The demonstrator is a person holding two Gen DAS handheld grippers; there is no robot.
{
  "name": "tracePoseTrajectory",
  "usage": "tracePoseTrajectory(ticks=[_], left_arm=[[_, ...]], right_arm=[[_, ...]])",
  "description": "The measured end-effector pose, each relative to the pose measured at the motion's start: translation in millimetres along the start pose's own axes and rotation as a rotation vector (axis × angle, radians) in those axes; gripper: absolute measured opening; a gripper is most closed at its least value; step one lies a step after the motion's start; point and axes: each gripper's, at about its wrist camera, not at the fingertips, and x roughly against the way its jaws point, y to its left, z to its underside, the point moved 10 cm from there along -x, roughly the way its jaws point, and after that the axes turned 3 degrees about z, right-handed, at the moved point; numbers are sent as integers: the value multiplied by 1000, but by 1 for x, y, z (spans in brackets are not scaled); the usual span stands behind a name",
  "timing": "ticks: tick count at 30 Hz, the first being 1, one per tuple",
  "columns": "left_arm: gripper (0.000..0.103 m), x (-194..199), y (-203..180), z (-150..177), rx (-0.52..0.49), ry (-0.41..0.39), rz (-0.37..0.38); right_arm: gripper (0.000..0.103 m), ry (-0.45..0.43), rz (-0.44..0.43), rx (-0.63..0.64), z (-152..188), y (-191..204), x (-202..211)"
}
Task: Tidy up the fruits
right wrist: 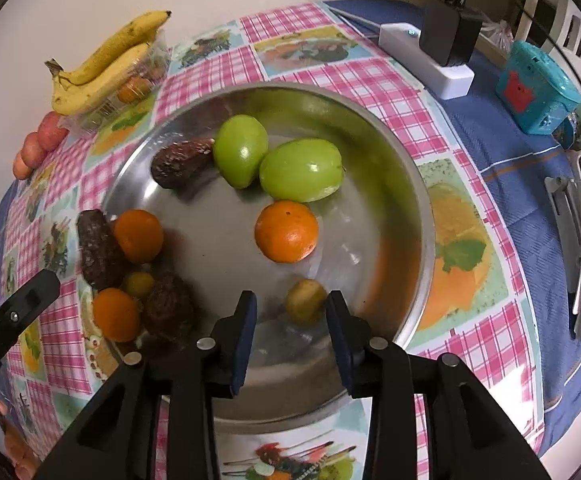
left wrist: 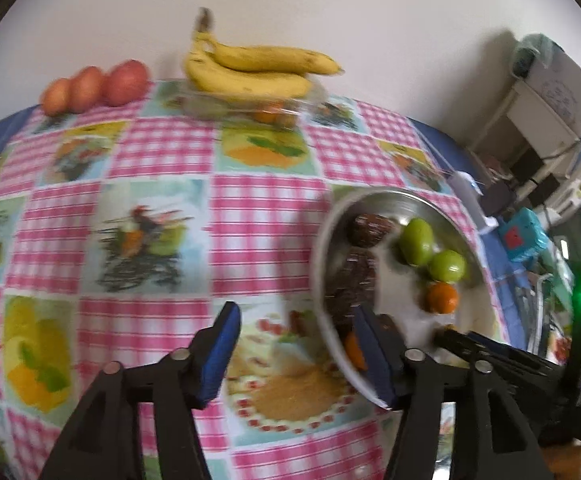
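Sorting step in hand, by the look of it: fruit being gathered by kind inside the round stainless-steel tray (right wrist: 410,184) at the near right of the bench (left wrist: 250,216), covered in a pink-checked cloth with fruit pictures. Right gripper (right wrist: 290,320) pointing steeply down over the tray's near rim, jaws slightly spread with the small yellowish-green round fruit (right wrist: 305,303) sitting between them, pads apparently clear of it, so likely just set down rather than pinched. Left gripper (left wrist: 294,344) at the tray's left rim, jaws spread wide, nothing between them but cloth and tray edge. In the tray: two smooth green fruits (right wrist: 274,164) touching at the far middle, a lone orange citrus (right wrist: 286,231) near the centre, one dark brown rough-skinned fruit (right wrist: 180,162) at the far left, and along the left rim a cluster of two oranges (right wrist: 137,235), more dark fruits and one small yellowish one. Outside the tray, at the far edge: yellow bananas (left wrist: 250,68) lying on a clear plastic box, three reddish apples (left wrist: 94,90) at the far left corner. Next move probably calls for lifting the right jaws clear without nudging the small fruit, then reaching for the lone orange citrus and joining it to the oranges at the left rim.
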Motion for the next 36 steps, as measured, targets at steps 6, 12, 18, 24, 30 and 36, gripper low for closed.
tracePoseTrajectory(ticks=[6, 12, 18, 24, 30, 36], left_arm=[[91, 17, 38, 11, -26, -22, -198], [103, 31, 59, 26, -47, -29, -266], [103, 49, 74, 41, -69, -27, -367], [103, 64, 90, 56, -64, -13, -479], [103, 71, 101, 64, -56, -6, -526], [103, 68, 105, 67, -40, 17, -523]], right_arm=[[49, -43, -24, 13, 9, 11, 21], [75, -68, -35, 49, 21, 21, 31], [92, -119, -42, 95, 31, 33, 44], [92, -155, -32, 128, 41, 39, 55], [92, -176, -29, 139, 45, 41, 61], [92, -174, -30, 132, 44, 40, 61]])
